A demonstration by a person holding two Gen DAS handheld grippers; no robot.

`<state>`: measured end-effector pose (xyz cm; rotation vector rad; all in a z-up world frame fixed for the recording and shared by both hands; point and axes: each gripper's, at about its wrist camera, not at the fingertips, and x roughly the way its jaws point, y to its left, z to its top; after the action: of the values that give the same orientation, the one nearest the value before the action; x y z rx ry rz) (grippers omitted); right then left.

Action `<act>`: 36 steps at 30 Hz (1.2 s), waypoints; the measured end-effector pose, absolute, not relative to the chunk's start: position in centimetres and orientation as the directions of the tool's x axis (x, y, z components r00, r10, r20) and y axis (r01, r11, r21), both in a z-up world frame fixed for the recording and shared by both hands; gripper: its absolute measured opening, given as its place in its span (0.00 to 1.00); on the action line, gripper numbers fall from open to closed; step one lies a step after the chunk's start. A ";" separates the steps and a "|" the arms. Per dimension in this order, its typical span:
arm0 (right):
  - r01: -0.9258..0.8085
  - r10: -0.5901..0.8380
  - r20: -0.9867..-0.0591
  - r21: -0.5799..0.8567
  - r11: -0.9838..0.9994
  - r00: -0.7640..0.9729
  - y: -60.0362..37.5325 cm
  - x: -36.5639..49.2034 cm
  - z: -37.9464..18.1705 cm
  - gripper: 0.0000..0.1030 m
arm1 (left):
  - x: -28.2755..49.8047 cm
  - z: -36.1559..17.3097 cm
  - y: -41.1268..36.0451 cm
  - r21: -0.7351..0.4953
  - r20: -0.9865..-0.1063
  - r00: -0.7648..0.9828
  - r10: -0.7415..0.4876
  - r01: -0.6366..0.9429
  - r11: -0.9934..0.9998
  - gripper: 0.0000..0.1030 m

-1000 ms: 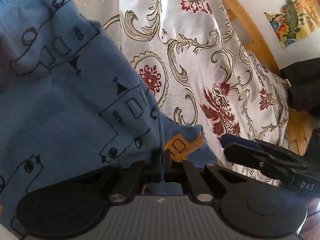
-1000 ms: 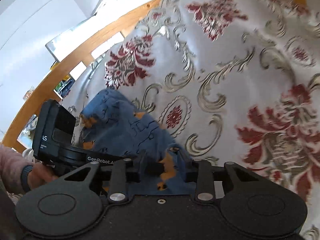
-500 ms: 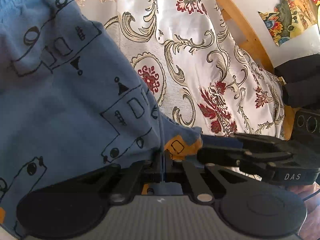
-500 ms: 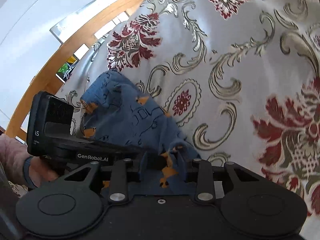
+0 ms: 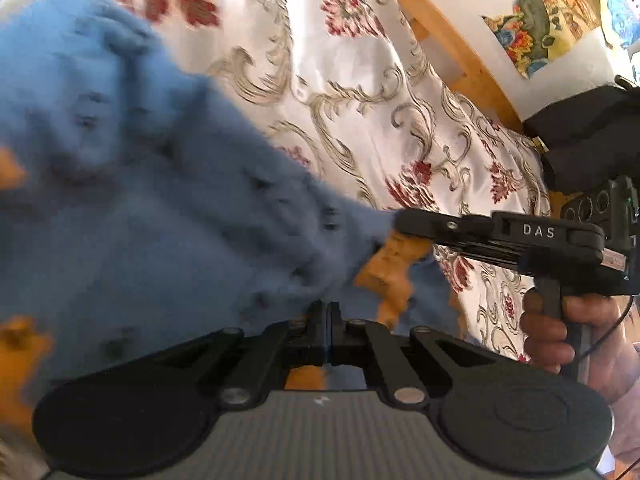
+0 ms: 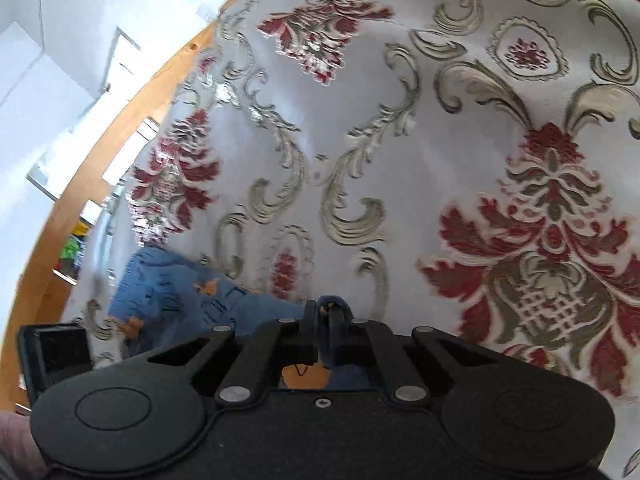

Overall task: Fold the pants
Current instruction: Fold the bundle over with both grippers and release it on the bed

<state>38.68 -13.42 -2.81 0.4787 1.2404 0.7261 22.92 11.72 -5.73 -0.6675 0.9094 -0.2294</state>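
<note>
The blue pants (image 5: pixel 168 240) have swung up and blur across the bedspread (image 5: pixel 360 92), where earlier they hung steadier. Left gripper (image 5: pixel 328 312) and right gripper (image 6: pixel 322 312) each pinch pant fabric, now farther apart.

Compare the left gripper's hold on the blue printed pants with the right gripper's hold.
The left gripper pinches a broad blue spread of the blue printed pants; the right gripper pinches a narrow bunched edge showing orange. In the left wrist view the left gripper points forward, while the right gripper reaches in sideways from the right. Both are shut on the pants above the floral bedspread.
</note>
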 end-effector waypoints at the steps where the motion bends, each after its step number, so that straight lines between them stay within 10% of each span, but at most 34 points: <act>1: -0.228 0.717 -0.683 0.682 0.695 0.142 -13.4 38.8 -3.5 0.03 | 22.6 -5.7 12.3 -0.604 -0.664 0.610 -0.432 -0.098 0.791 0.02; 8: -0.212 0.727 -0.676 0.698 0.684 0.119 -14.2 39.3 -5.5 0.05 | 19.7 -4.4 16.4 -0.496 -0.704 0.634 -0.321 -0.115 0.861 0.03; 12: -0.341 0.694 -0.696 0.617 0.709 0.185 -15.1 38.1 -1.7 0.44 | 19.1 -1.8 18.4 -0.445 -0.678 0.683 -0.270 -0.091 0.891 0.04; 19: -0.233 0.752 -0.646 0.717 0.657 0.131 -16.7 34.1 -2.1 0.39 | 21.4 -1.5 19.6 -0.301 -0.733 0.671 -0.112 -0.172 0.938 0.03; 22: -0.202 0.645 -0.732 0.613 0.764 0.219 -18.4 32.5 -4.1 0.01 | 21.2 -1.1 19.3 -0.253 -0.741 0.667 -0.076 -0.172 0.952 0.03; 23: -0.171 0.596 -0.754 0.572 0.803 0.276 -19.4 32.0 -3.8 0.03 | 21.0 -0.9 19.4 -0.241 -0.743 0.666 -0.068 -0.172 0.955 0.03; 26: -0.104 0.520 -0.742 0.531 0.841 0.422 -22.6 29.6 -1.7 0.53 | 20.9 -0.4 19.6 -0.240 -0.754 0.654 -0.060 -0.189 0.952 0.03; 28: -0.061 0.496 -0.722 0.537 0.841 0.482 -24.5 26.8 0.2 0.58 | 20.7 0.2 19.1 -0.217 -0.772 0.633 -0.056 -0.181 0.959 0.03; 30: -0.030 0.451 -0.714 0.518 0.855 0.536 -25.8 23.5 2.1 0.74 | 20.0 1.1 18.1 -0.205 -0.768 0.638 -0.057 -0.161 0.965 0.26; 32: 0.030 0.381 -0.715 0.489 0.872 0.586 -27.0 19.4 3.6 0.80 | 19.1 2.3 16.4 -0.214 -0.727 0.682 -0.081 -0.112 0.970 0.69; 36: 0.256 0.166 -0.752 0.411 0.875 0.638 -28.4 11.8 5.1 0.87 | 18.4 4.5 10.9 -0.142 -0.673 0.726 -0.145 0.065 0.988 0.77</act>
<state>11.75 -28.40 5.08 0.5202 0.8883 -0.0542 18.39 10.86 4.46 -0.1117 0.7505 -0.1159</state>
